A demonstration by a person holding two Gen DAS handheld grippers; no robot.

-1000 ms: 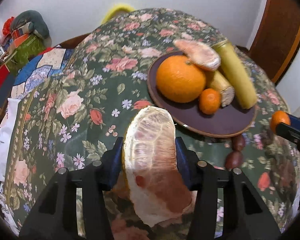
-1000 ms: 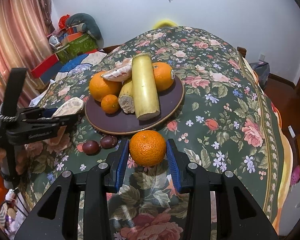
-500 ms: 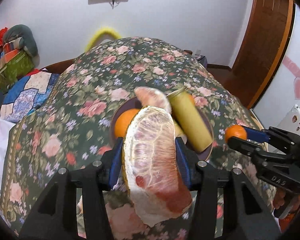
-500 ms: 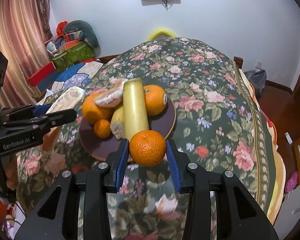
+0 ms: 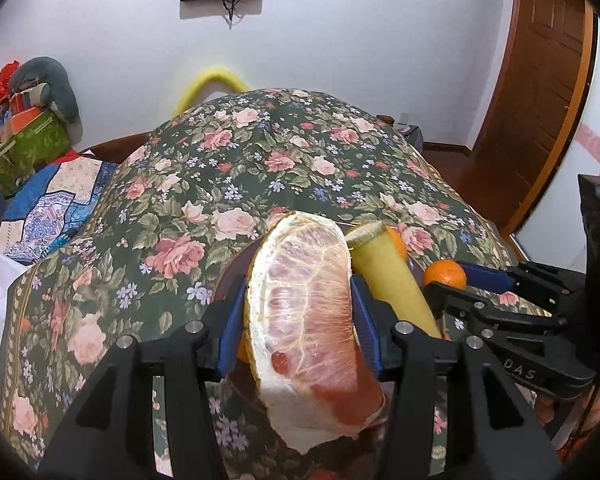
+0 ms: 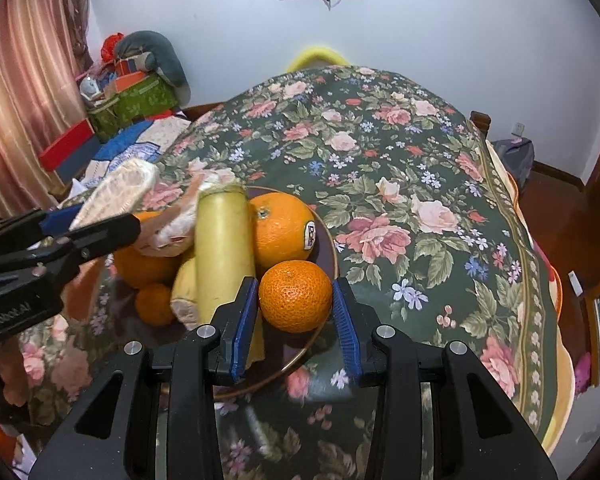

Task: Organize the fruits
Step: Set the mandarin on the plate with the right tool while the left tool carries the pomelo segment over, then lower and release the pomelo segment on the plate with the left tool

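Fingers of the right gripper [image 6: 296,312] pinch a small round orange tangerine [image 6: 295,296] above the dark brown round plate [image 6: 327,240] at its five-o'clock rim, while the left gripper [image 5: 298,320] clamps a peeled pink pomelo wedge [image 5: 304,320], long axis pointing twelve o'clock, over the plate's nine-o'clock side.

Table under a dark floral cloth [image 6: 400,184], brown plate [image 6: 327,240] of fruit on it toward the near left corner

The right gripper [image 6: 296,312] clamps a mandarin [image 6: 295,296] above the brown plate's [image 6: 327,236] near edge. On the plate: a pale sugarcane length [image 6: 224,240], a stickered orange [image 6: 282,230] beside it.
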